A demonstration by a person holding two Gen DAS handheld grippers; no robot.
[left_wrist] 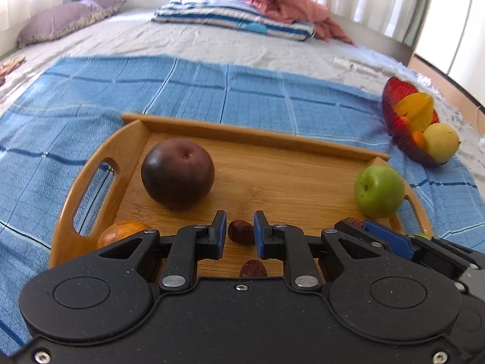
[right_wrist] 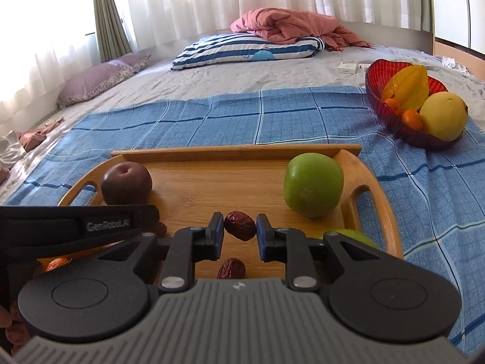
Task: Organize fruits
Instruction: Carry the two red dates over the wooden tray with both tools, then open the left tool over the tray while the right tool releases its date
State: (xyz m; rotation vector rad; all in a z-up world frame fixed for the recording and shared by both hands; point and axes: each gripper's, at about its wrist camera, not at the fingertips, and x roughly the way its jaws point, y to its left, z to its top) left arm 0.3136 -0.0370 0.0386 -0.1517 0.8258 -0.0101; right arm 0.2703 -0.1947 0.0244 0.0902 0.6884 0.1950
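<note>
Bedding is filling the background, and a blue checked cloth on the bed is carrying a wooden tray [right_wrist: 376, 188] right under both tools. Between the narrowly parted fingers of the right gripper [right_wrist: 240, 233] a red date [right_wrist: 240, 229] is sitting, its long axis lying roughly across the gap; I cannot tell whether the pads are pressing it. The left gripper [left_wrist: 240, 234] is framing another date [left_wrist: 241, 232] just ahead, jaws narrow and seemingly not touching. Beyond the right gripper and off to its right, a red bowl [right_wrist: 379, 75] is already holding about 4 fruits. Judging by this, sorting is partly done: a dark plum [left_wrist: 178, 173], green apple [right_wrist: 313, 184], an orange fruit [left_wrist: 121, 233] and several dates are waiting on the tray.
</note>
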